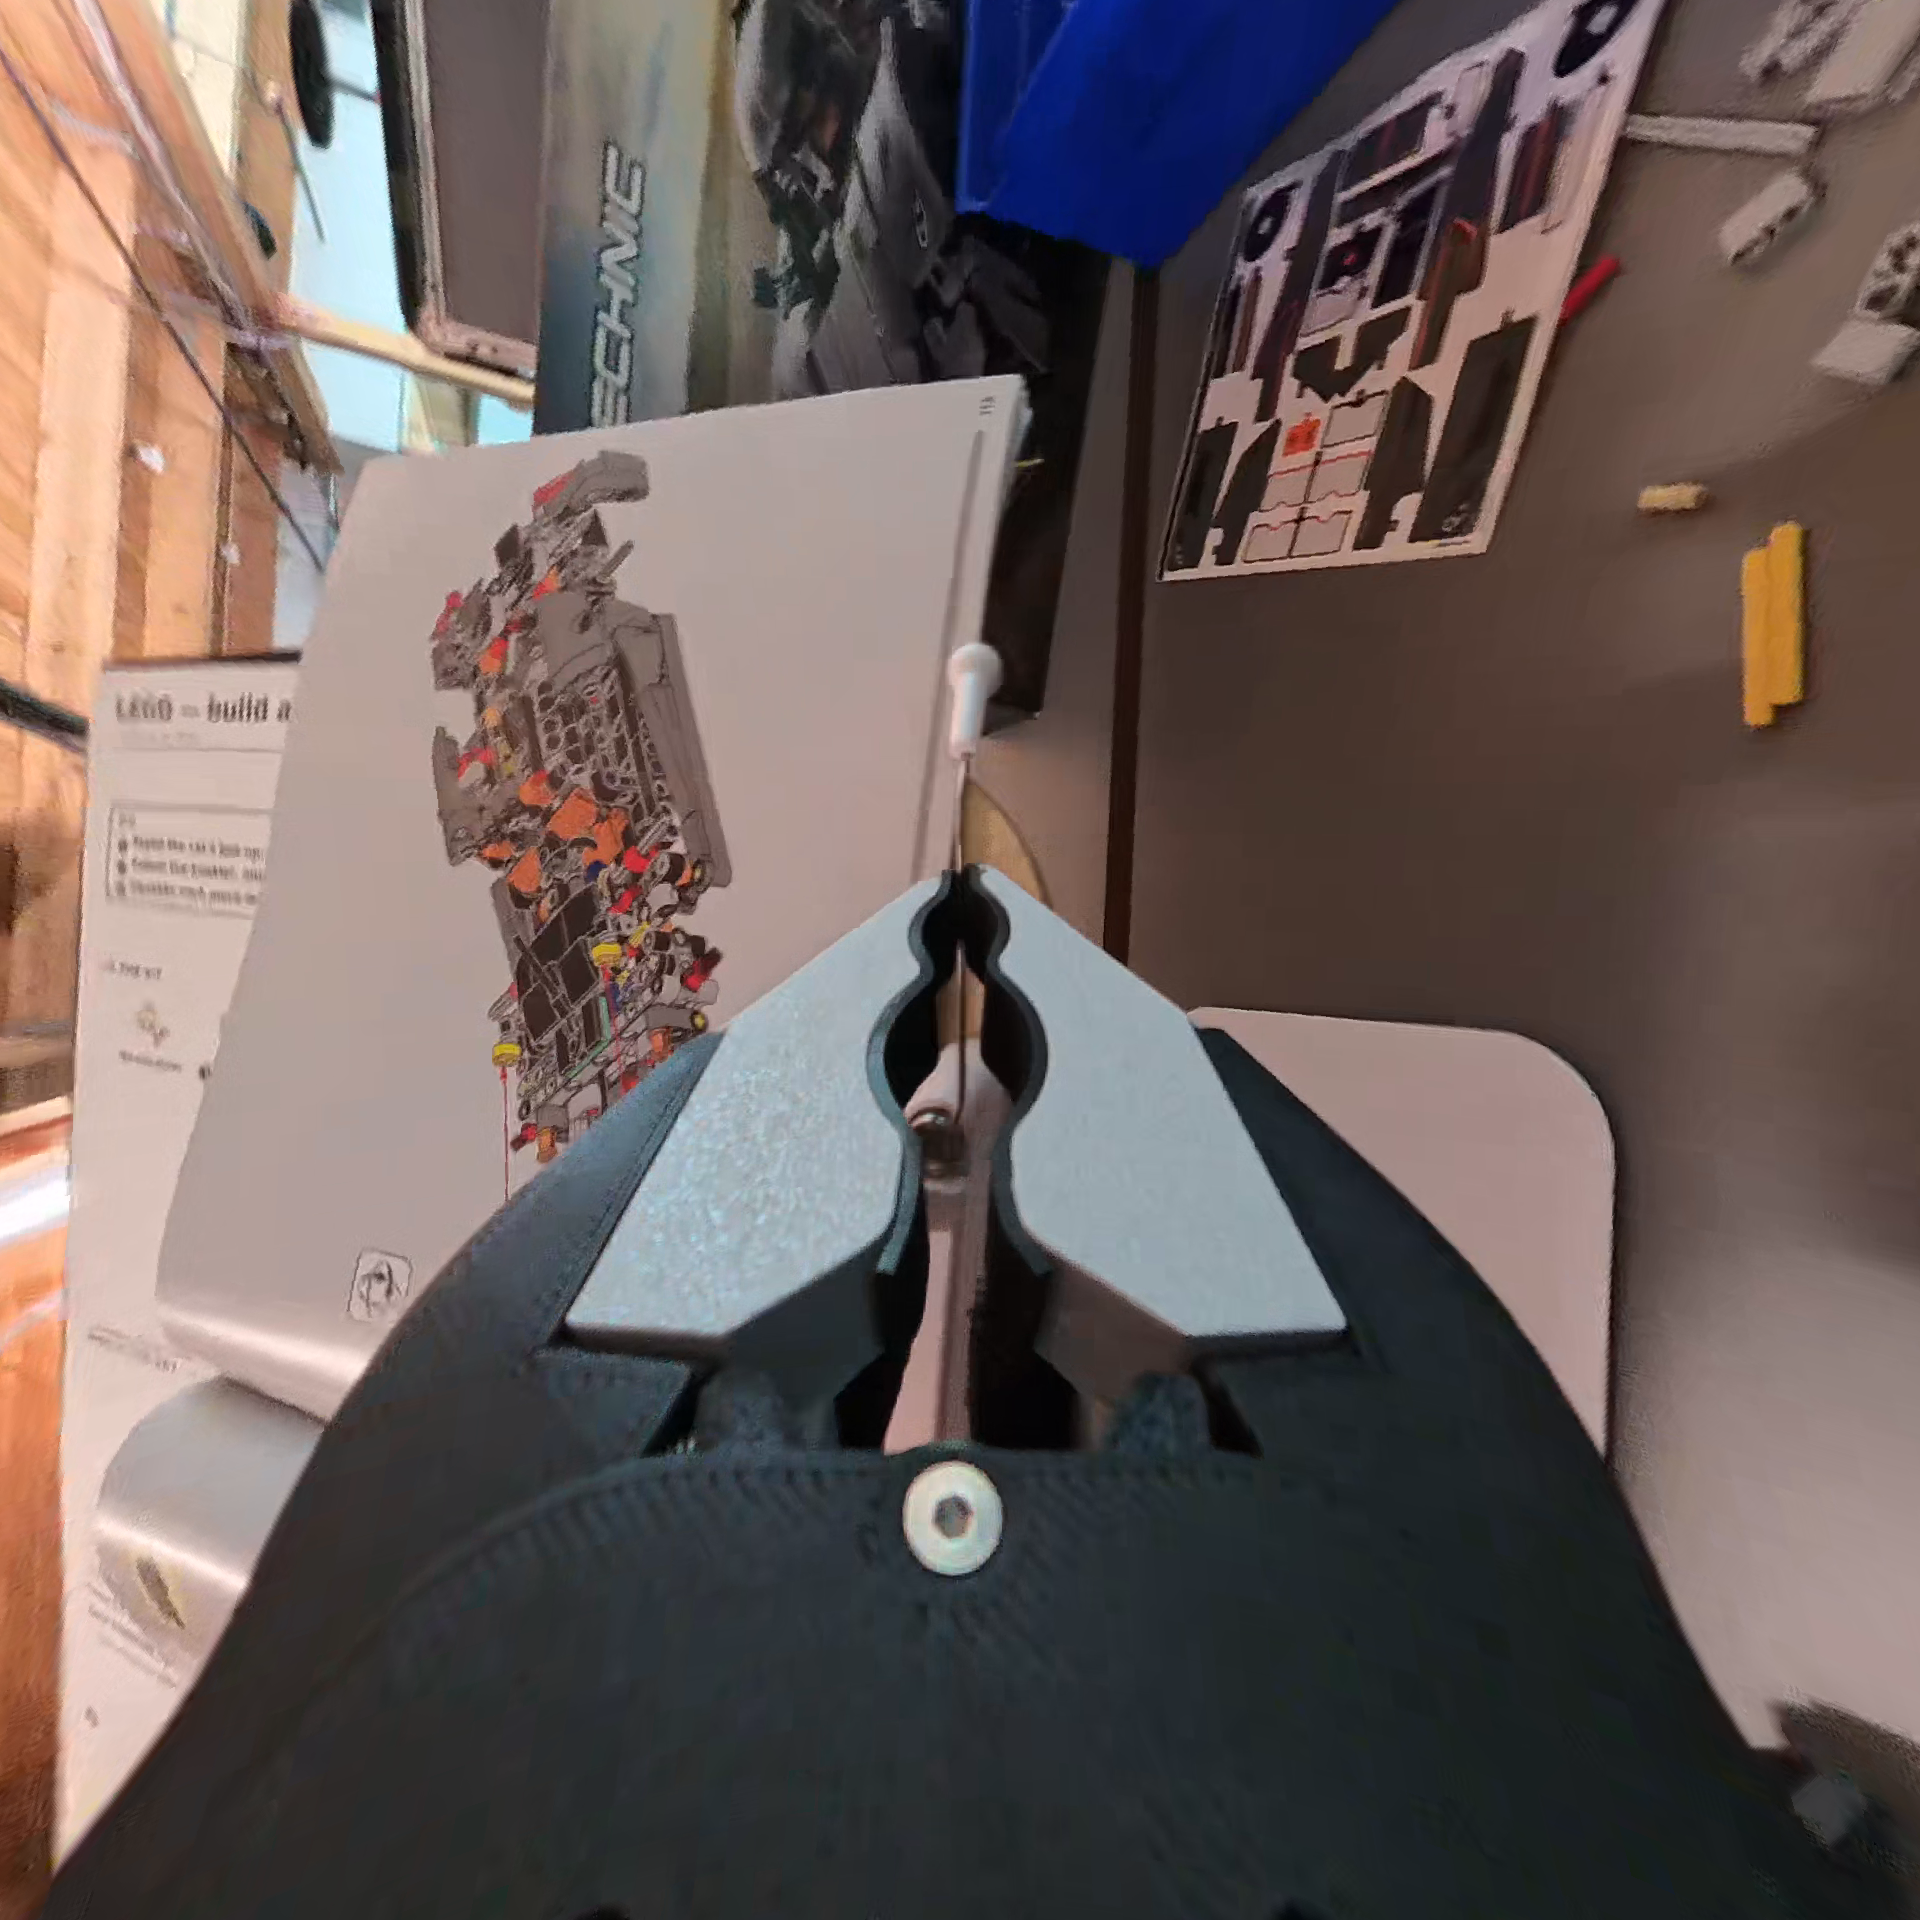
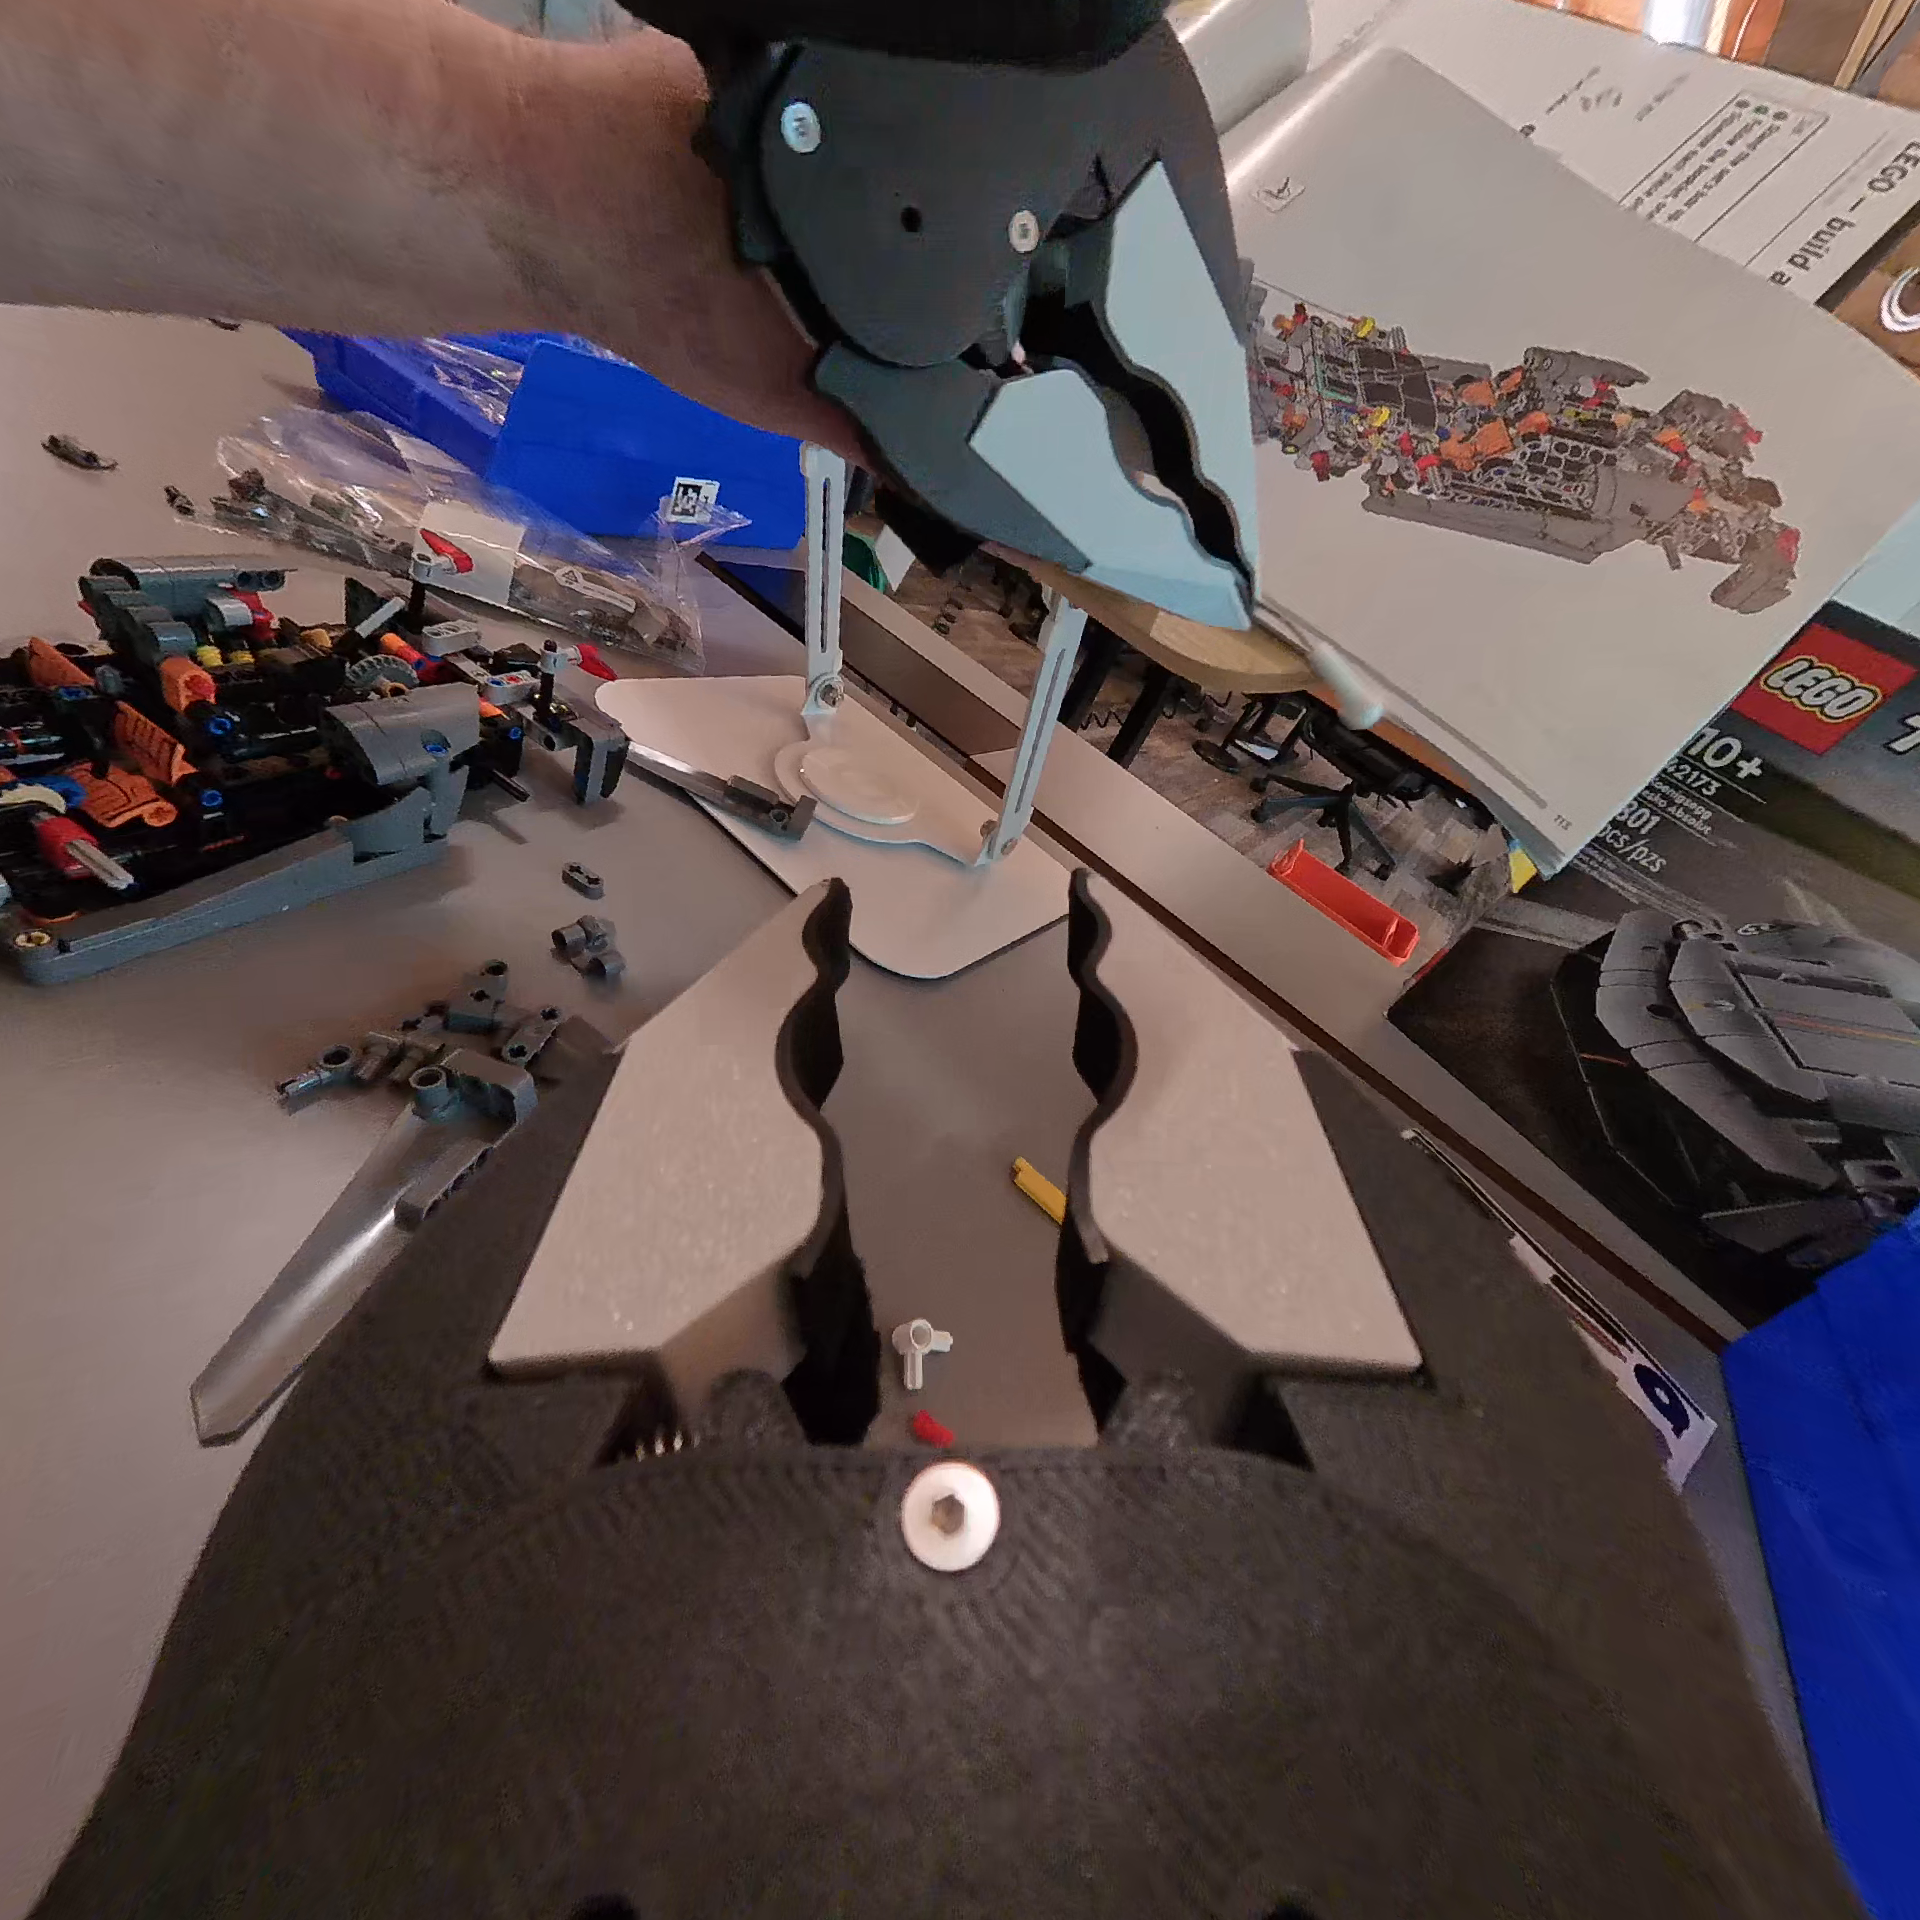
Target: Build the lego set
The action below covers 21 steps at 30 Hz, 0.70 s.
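My left gripper (image 1: 961,883) is shut on the thin metal wire (image 1: 966,800) of a page holder with a white tip (image 1: 971,681). The wire lies along the right edge of an open instruction booklet (image 1: 790,644) that rests on a book stand. In the right wrist view the left gripper (image 2: 1242,597) sits at the booklet's (image 2: 1507,260) lower edge, over the stand's wooden board (image 2: 1226,649), with a hand behind it. My right gripper (image 2: 958,883) is open and empty above the grey table, just short of the stand's white base (image 2: 935,925). A small light grey connector (image 2: 920,1345) lies below it.
A partly built brick model (image 2: 208,727) and loose grey parts (image 2: 447,1039) lie at the left. Parts bags (image 2: 416,520) and a blue bin (image 2: 623,436) are behind. A red piece (image 2: 1351,914) and a set box (image 2: 1714,1039) are at the right. A sticker sheet (image 1: 1382,312) lies on the table. Tip to tip, the grippers are about 15 cm apart. The small light grey connector (image 2: 920,1345) lies around 12 cm away from my right fingertips.
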Tool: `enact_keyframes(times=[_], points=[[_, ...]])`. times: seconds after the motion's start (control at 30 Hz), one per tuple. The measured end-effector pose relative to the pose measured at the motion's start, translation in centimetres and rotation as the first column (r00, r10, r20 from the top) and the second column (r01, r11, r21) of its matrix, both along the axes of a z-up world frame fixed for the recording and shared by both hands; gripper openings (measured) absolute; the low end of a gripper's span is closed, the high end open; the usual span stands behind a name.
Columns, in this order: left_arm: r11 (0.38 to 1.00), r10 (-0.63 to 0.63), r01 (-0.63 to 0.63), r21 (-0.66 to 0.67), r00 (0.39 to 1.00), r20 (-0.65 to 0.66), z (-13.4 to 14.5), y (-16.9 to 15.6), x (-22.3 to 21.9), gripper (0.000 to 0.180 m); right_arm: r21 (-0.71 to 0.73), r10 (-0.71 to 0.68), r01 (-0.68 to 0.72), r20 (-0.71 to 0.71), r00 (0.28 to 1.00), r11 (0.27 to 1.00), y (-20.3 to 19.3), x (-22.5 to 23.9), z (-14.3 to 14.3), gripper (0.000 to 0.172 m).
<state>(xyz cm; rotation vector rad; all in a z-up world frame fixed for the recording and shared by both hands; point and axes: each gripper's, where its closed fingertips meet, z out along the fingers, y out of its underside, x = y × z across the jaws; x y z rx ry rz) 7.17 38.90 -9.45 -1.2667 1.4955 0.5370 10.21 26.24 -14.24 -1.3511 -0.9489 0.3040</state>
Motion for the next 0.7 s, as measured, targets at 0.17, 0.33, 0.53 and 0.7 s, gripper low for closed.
enact_keyframes(times=[0.17,0.33,0.53,0.7], points=[[0.996,-0.014,0.025,0.084,0.991,-0.132,-0.6,0.2,-0.1,0.0,-0.017,-0.004,0.004,0.005,1.0,1.0,0.4,0.2,-0.4,0.041],[0.99,-0.004,0.015,0.142,0.997,-0.078,0.0,0.2,-0.1,0.018,-0.002,0.002,-0.002,0.016,1.0,1.0,0.2,0.1,-0.4,0.041],[0.984,-0.078,0.078,0.159,0.997,-0.006,1.8,-3.5,-1.3,0.055,0.034,0.002,-0.003,0.029,1.0,0.999,0.1,0.4,0.1,0.041],[0.984,-0.038,0.031,0.177,0.999,0.038,5.9,-5.3,-9.1,0.041,0.027,0.002,-0.002,0.027,1.0,1.0,0.3,0.6,-0.1,0.041]])
